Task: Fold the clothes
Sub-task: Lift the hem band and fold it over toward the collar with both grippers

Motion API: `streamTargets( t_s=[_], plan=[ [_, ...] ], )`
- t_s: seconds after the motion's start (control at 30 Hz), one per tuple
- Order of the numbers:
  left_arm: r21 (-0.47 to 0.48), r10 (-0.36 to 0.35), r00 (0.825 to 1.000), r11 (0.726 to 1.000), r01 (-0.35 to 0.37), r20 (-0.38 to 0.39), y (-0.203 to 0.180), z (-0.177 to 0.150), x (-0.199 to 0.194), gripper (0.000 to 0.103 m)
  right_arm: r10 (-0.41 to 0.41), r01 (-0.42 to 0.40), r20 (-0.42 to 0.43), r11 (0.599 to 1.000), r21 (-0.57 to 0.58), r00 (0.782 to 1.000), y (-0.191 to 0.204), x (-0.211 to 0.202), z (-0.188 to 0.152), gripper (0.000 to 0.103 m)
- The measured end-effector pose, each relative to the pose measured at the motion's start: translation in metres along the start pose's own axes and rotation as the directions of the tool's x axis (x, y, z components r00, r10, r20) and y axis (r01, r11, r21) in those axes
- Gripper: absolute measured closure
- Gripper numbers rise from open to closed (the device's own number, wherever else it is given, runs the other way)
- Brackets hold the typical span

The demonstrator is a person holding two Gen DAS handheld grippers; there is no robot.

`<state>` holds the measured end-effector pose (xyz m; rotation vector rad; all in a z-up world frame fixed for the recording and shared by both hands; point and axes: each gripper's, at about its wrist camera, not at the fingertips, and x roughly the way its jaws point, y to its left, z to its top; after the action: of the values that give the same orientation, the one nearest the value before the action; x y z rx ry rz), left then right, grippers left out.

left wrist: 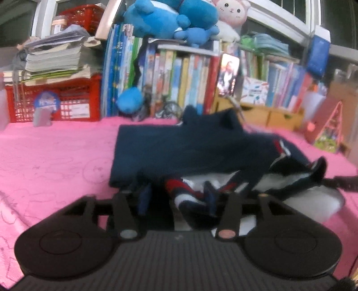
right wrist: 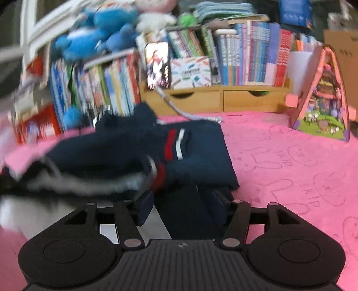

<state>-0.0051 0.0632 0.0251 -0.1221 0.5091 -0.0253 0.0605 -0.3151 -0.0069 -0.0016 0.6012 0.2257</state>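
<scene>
A navy garment (left wrist: 179,147) with red and white stripes lies partly folded on the pink cloth (left wrist: 56,156), its far half flat and its near edge bunched. A white lining shows at the lower right. My left gripper (left wrist: 176,199) sits at the near edge with its jaws apart, and a striped cuff (left wrist: 179,190) lies loosely between the fingers. In the right wrist view the same garment (right wrist: 197,152) shows its stripes on top. My right gripper (right wrist: 181,208) is open over the garment's near right corner, with navy fabric lying between the pads and not pinched.
A row of books (left wrist: 183,76) lines the back, with blue plush toys (left wrist: 170,18) on top and a red basket (left wrist: 56,105) at the left. A phone (right wrist: 157,65) leans on a wooden drawer unit (right wrist: 219,98). A triangular toy house (right wrist: 322,98) stands at the right.
</scene>
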Motion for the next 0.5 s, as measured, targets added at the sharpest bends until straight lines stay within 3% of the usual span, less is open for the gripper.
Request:
streamTargets(
  t_s=[0.07,0.13,0.27,0.43,0.5],
  plan=[
    [-0.042,0.008,1.000,0.999,-0.007,0.018,0.010,0.002,0.000,0.050,-0.042,0.041,-0.003,0.996,-0.084,0.999,0.006,0.002,-0.010,0.040],
    [-0.121,0.060,0.997,0.991,-0.054,0.048,0.026,0.006,-0.001,0.049,-0.072,0.072,0.004,0.986,-0.151,0.997,0.012,0.004,-0.018,0.039],
    [-0.208,0.174,0.982,0.966,-0.156,0.076,0.049,0.012,-0.012,0.049,-0.081,0.078,-0.009,0.983,-0.168,0.997,0.018,0.009,-0.024,0.037],
    [-0.031,0.118,0.989,0.993,-0.115,0.090,0.023,-0.005,-0.036,0.042,-0.078,0.076,-0.004,0.987,-0.142,0.997,0.019,0.005,-0.023,0.036],
    [0.032,0.092,0.993,0.995,-0.095,0.070,0.003,-0.015,-0.035,0.042,-0.035,0.036,0.009,0.992,-0.117,0.999,0.022,-0.004,-0.019,0.036]
  ],
)
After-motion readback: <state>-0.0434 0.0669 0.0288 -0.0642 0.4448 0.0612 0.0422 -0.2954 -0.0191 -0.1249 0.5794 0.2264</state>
